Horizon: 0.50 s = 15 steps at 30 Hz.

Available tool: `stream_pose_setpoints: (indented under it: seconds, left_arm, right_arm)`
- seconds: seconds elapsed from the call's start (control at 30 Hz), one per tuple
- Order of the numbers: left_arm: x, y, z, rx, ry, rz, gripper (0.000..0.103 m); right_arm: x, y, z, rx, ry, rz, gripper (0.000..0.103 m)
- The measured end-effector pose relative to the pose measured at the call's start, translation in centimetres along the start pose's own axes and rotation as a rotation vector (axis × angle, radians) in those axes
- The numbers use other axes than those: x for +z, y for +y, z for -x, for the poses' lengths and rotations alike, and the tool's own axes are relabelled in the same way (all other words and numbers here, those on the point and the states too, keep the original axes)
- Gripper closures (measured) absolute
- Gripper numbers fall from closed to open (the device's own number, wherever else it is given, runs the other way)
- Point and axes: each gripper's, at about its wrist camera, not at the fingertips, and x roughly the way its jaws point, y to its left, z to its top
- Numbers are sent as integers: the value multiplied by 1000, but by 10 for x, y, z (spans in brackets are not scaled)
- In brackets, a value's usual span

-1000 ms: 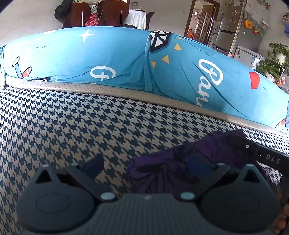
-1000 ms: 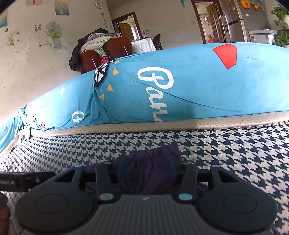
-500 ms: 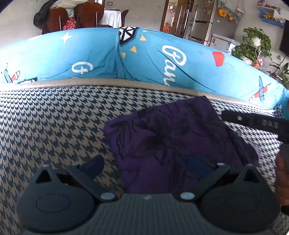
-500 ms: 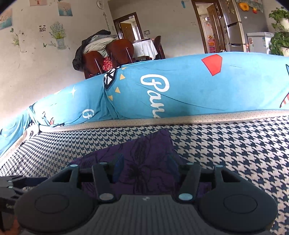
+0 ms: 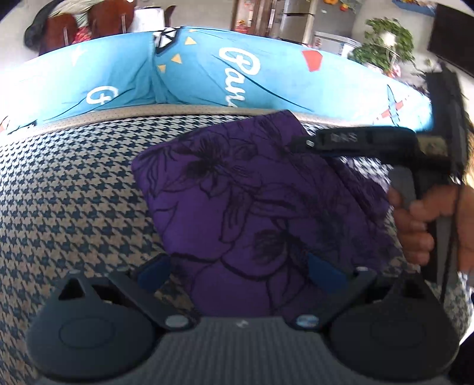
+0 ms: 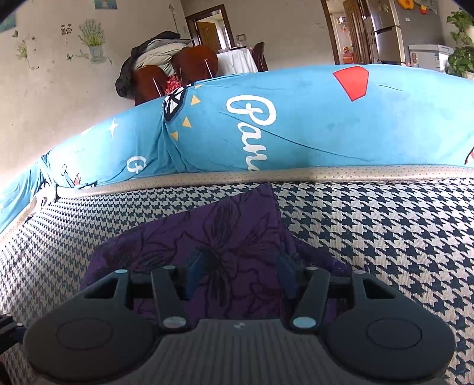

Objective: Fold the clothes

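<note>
Currently the left gripper (image 5: 239,271) is held low over the near edge of the garment (image 5: 260,207), jaws wide apart. Its blue pads (image 5: 154,271) are seen either side of the cloth's near end, with nothing pinched between them; whether the pads touch the fabric cannot be told.

The right gripper (image 6: 240,268) is positioned over the same garment (image 6: 213,251), jaws partly apart, having just been opening. Purple cloth is seen between and under its pads (image 6: 195,266), but no pressing on it is visible.

From the left wrist view, the right gripper's body (image 5: 364,142) is seen reaching in over the garment's far right corner, gripped by a hand (image 5: 420,219) at the right edge. That part is motion-blurred.

The garment is purple with dark floral outlines, folded into a compact, roughly rectangular stack. It is laid flat on the houndstooth cover (image 5: 74,192), right of centre in the left view, one corner just beside the beige trim (image 6: 326,174).

Behind the trim, a blue printed cushion (image 6: 311,124) is seen running across the back. Beyond it, chairs (image 6: 177,71), a fridge (image 6: 391,26) and a plant (image 5: 385,44) are visible.
</note>
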Motion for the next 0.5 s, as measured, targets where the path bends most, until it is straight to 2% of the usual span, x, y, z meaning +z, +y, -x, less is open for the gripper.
stream_pose_setpoints:
  seconds: [0.23, 0.5]
  left_arm:
    - [-7, 1, -12, 7, 29, 9, 0]
    - [-8, 3, -22, 0, 40, 25, 0]
  right_arm:
    - [-9, -2, -22, -37, 35, 20, 47]
    - [-9, -4, -26, -54, 42, 4, 45]
